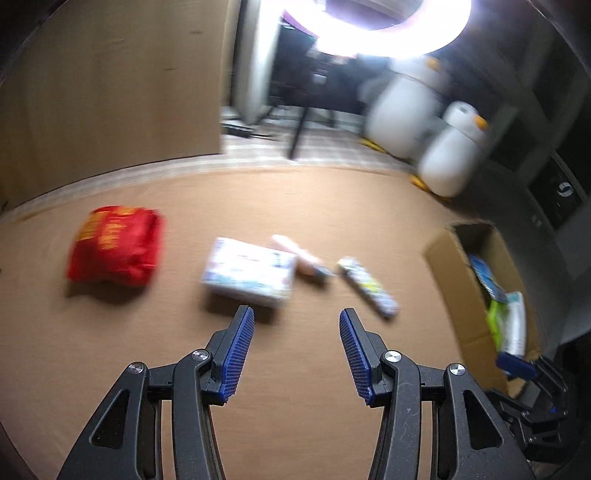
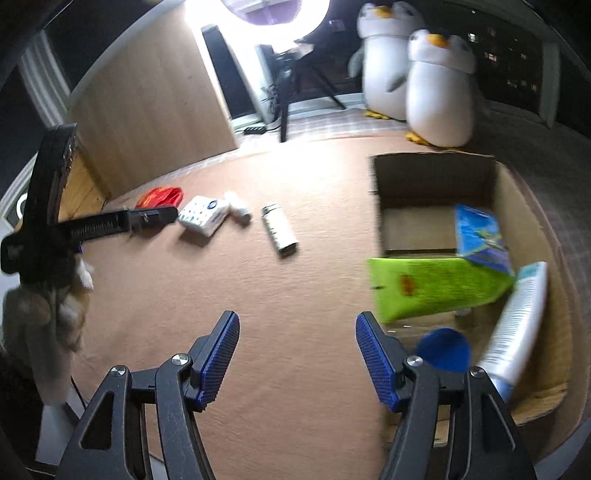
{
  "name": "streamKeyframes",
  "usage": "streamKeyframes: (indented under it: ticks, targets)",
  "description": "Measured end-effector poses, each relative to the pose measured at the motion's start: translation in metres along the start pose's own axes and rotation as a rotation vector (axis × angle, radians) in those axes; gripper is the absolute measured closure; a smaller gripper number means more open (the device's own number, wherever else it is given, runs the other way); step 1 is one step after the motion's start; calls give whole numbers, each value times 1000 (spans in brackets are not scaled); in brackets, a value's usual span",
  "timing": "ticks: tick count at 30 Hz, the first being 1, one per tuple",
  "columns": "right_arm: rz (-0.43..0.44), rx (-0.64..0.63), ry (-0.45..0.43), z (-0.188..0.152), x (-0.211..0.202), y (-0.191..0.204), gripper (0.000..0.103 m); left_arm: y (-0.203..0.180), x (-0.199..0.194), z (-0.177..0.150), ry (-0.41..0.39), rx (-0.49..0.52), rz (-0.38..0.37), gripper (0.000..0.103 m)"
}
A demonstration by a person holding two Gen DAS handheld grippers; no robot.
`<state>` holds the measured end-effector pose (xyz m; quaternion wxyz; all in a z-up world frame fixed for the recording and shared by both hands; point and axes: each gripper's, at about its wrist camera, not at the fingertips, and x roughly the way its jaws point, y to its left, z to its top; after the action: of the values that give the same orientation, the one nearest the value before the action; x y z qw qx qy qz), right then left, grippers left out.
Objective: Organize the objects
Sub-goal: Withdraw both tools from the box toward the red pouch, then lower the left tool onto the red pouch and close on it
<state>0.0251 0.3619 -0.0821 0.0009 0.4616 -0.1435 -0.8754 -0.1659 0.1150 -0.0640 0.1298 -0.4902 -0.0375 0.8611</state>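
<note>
On the brown floor mat lie a red snack bag [image 1: 116,245], a white printed pack [image 1: 250,272], a pale pink tube [image 1: 297,254] and a slim printed tube [image 1: 368,286]. My left gripper [image 1: 297,319] hovers open just in front of the white pack, nothing between its blue pads. The cardboard box [image 2: 436,177] at the right holds a green pouch [image 2: 436,286], a blue carton [image 2: 480,234], a white bottle [image 2: 517,325] and a blue lid [image 2: 443,349]. My right gripper [image 2: 297,325] stands open and empty beside the box's left wall. The left gripper's body [image 2: 92,225] shows at left.
Two big white penguin plush toys [image 2: 417,77] stand behind the box. A tripod [image 2: 284,96] and a bright ring light [image 2: 275,14] are at the back, a wooden panel [image 2: 147,92] at the left. The same box [image 1: 458,280] sits right of my left gripper.
</note>
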Motion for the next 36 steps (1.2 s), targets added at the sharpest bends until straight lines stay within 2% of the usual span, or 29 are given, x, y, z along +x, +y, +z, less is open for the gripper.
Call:
streamKeyframes:
  ticks: [5, 9, 16, 19, 28, 36]
  targets:
    - [13, 12, 19, 1, 11, 29, 41, 69, -6, 17, -13, -53, 65, 51]
    - [5, 18, 36, -1, 16, 46, 41, 109, -3, 34, -10, -54, 107, 51]
    - [-14, 64, 65, -11, 21, 63, 41, 164, 24, 83, 13, -76, 120, 51]
    - [-26, 86, 72, -15, 21, 68, 41, 187, 44, 97, 45, -118, 113, 51]
    - [-77, 137, 90, -32, 15, 68, 41, 222, 104, 116, 132, -160, 141, 51]
    - [-71, 156, 97, -32, 15, 58, 41, 207, 101, 88, 121, -112, 120, 51]
